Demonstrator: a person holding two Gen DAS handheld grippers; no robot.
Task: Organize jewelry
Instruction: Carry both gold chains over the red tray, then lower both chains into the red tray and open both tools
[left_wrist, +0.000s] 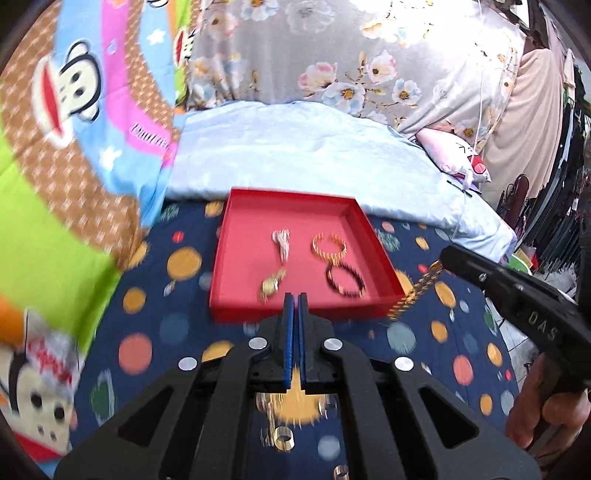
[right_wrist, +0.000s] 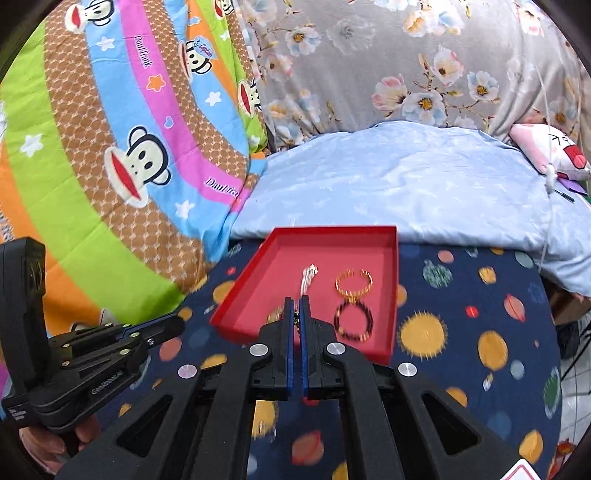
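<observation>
Planet-print table (right_wrist: 480, 295): red tray (right_wrist: 393, 280) holding gold bracelet (right_wrist: 354, 283), dark bracelet (right_wrist: 353, 319). Left claw (left_wrist: 295, 295) together, empty. Right claw (right_wrist: 296, 300) clamped on gold chain (left_wrist: 417, 291).

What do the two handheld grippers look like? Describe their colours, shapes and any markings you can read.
Both are black plastic. The left gripper and right gripper each have two narrow flat fingers lined with ribbed blue pads, driven by angular black linkages with cut-out slots and round silver pivot pins. From the side, the body bears raised letters, "DAS". The left one carries small white lettering, too blurred to read.
</observation>
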